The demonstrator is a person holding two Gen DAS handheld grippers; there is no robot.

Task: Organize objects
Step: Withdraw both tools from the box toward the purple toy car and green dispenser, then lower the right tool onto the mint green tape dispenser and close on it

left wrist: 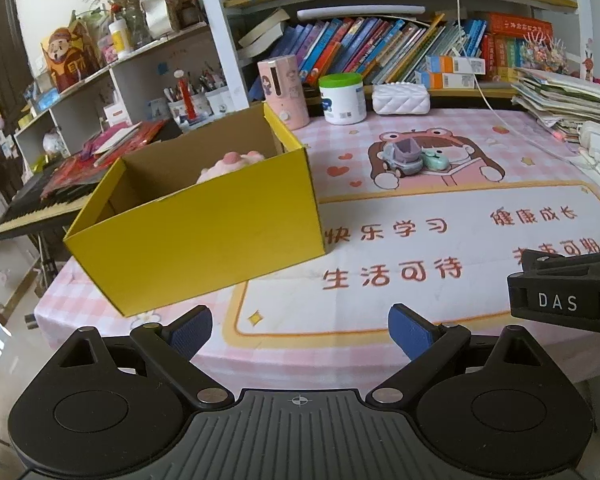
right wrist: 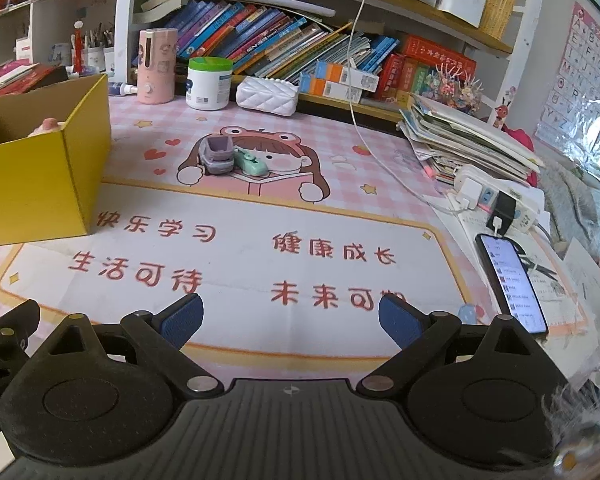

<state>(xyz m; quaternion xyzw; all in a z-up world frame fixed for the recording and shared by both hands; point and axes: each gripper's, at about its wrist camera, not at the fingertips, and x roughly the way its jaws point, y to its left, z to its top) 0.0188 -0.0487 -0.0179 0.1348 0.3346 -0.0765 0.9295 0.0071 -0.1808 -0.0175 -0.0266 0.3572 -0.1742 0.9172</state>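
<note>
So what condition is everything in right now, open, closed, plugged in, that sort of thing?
Left gripper: open, empty.
Right gripper: open, empty.
Yellow box: open, pink toy inside.
Grey toy car: upright on the mat.
Green toy: beside the car.
Phone: screen lit, cable attached.

Black grippers [left wrist: 300,334] [right wrist: 291,320] with blue-padded jaws, silver screws, ribbed grey bases

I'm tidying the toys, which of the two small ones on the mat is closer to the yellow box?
The grey toy car; it sits on the box side, with the mint-green toy touching its far side.
</note>
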